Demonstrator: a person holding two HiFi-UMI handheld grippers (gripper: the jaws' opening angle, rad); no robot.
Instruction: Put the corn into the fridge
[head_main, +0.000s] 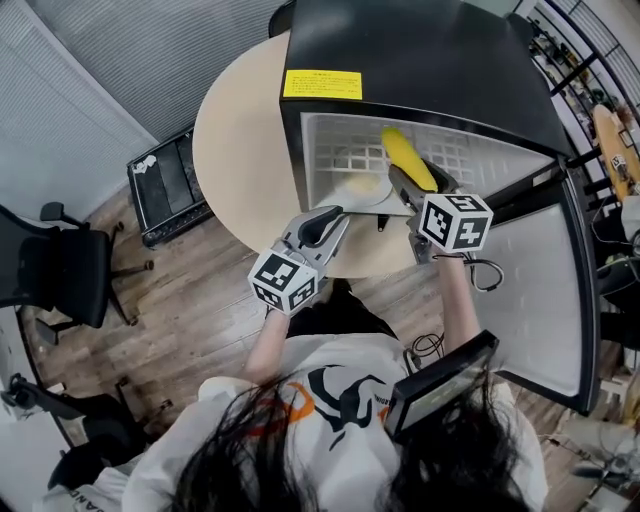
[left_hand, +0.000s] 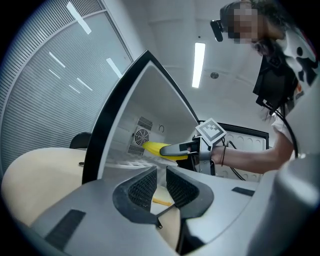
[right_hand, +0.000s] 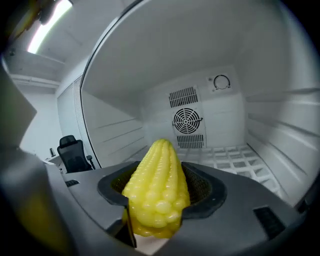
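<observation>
Yellow, bumpy and cone-shaped, the plastic corn cob (right_hand: 156, 190) is sitting closest to me in the right gripper view. I am holding it with the right gripper (right_hand: 159, 187), whose grey jaws are pressing on it from both sides, so its tapered tip is pointing forward and slightly up. In the head view I am seeing the same cob (head_main: 408, 158) sticking out past the right gripper (head_main: 408, 186), already inside the mouth of the black mini fridge with the white lining (head_main: 420, 50).

I am keeping the left gripper (left_hand: 161, 186) lower and nearer to me, just outside the fridge opening. Its ribbed black pads (left_hand: 142, 188) are standing a narrow gap apart with nothing between them; through the gap I am only seeing the round beige tabletop (left_hand: 35, 175). From that side the corn (left_hand: 154, 147) is showing as a yellow streak beyond the fridge's black front edge (left_hand: 107, 130).

The fridge is standing on the table (head_main: 240, 150), and its door (head_main: 545, 290) is hanging open on my right. Under and beyond the cob, the white wire shelf (right_hand: 235, 155) is running back into the cabinet, and the corn is hovering above it rather than resting on it. Farthest in, the round fan grille (right_hand: 186, 120) and a small dial (right_hand: 221, 82) are facing me on the back wall. A black office chair (right_hand: 72, 150) is standing outside, past the left wall.
</observation>
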